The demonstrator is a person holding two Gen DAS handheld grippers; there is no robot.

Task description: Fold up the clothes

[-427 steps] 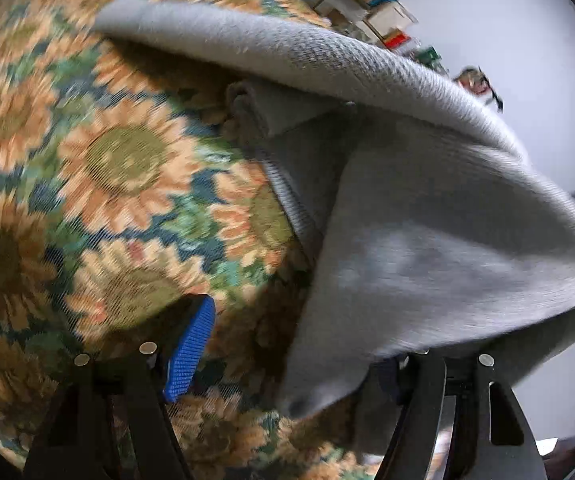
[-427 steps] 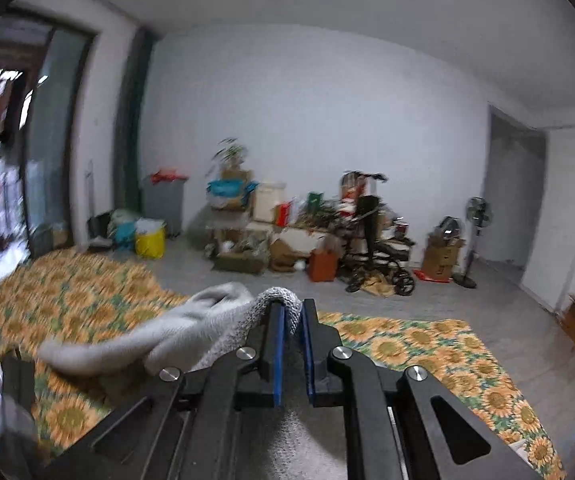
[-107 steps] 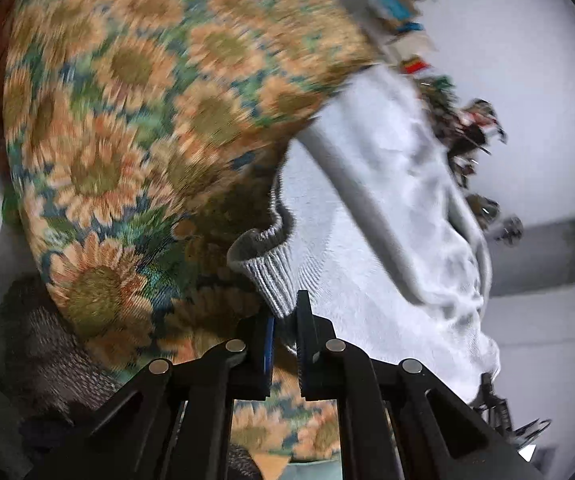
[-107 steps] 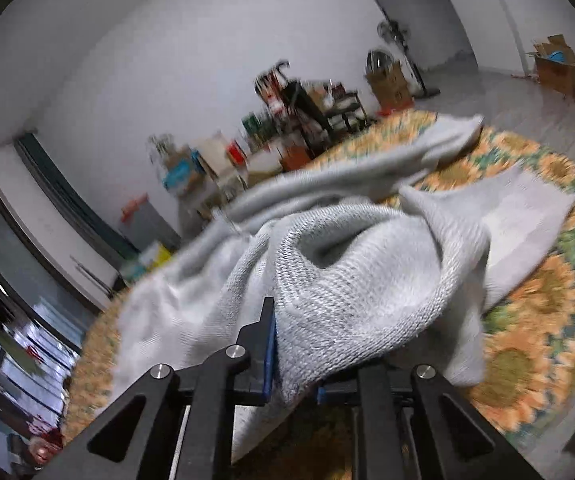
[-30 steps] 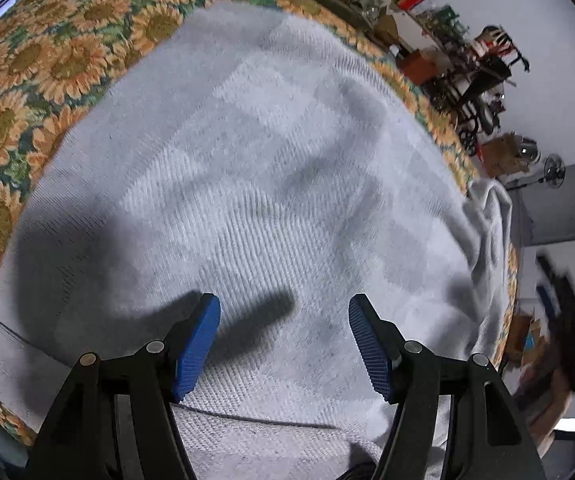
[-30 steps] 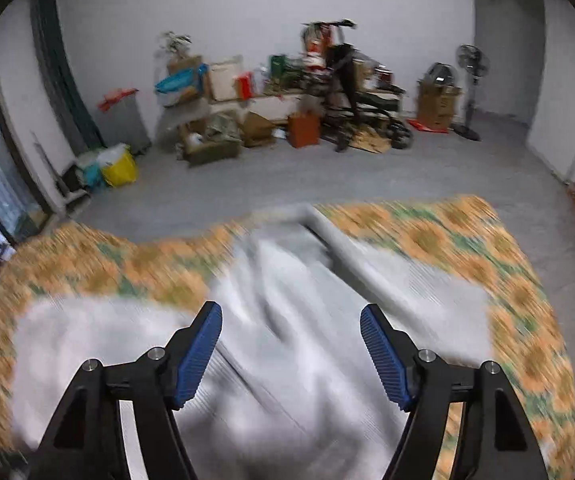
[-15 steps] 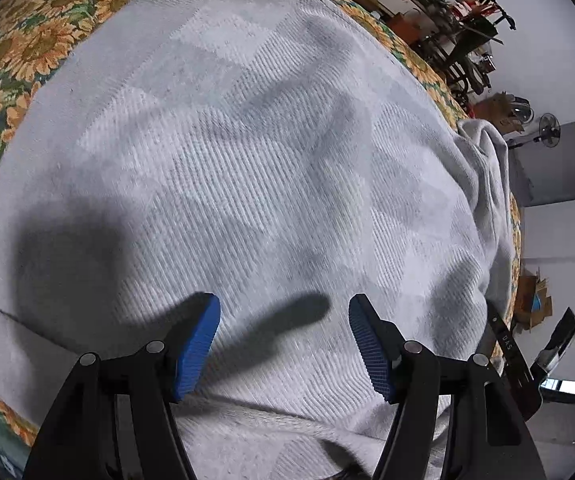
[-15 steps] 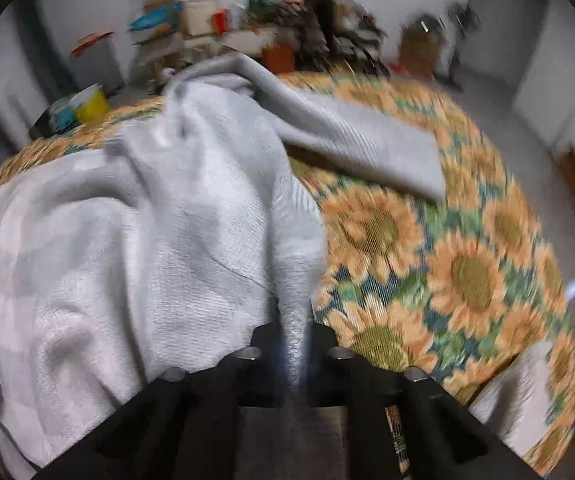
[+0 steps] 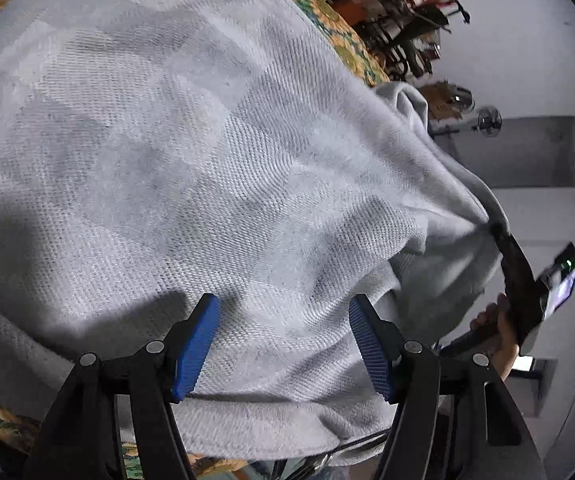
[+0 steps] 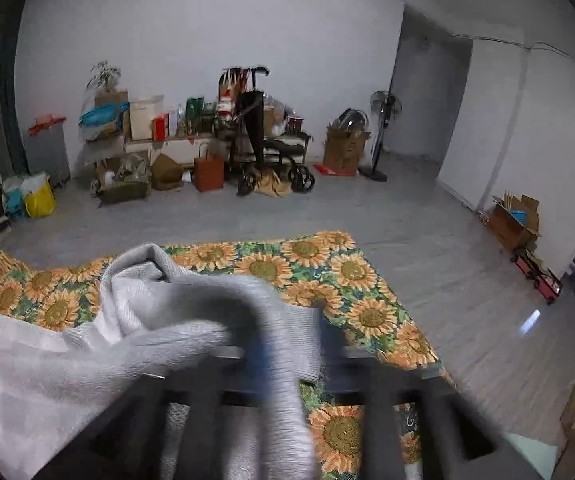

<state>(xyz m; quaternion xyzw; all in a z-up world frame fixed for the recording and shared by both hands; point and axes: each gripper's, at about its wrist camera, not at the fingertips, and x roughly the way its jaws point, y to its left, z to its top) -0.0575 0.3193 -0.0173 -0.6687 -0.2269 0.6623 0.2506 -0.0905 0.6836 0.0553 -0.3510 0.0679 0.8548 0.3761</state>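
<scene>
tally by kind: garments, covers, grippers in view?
Grey knit sweater: 1
Sunflower-print cover: 1
Grippers: 2, left gripper and right gripper, the right one blurred, its jaws opening with sweater cloth between them
Total: 4

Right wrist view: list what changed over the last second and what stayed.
The right tool dropped onto the grey sweater, shut on a fold of it, then lifted it off the sunflower cloth; its jaws are now opening, fabric draped between them. The left tool stayed open above the sweater, gripping nothing.
</scene>
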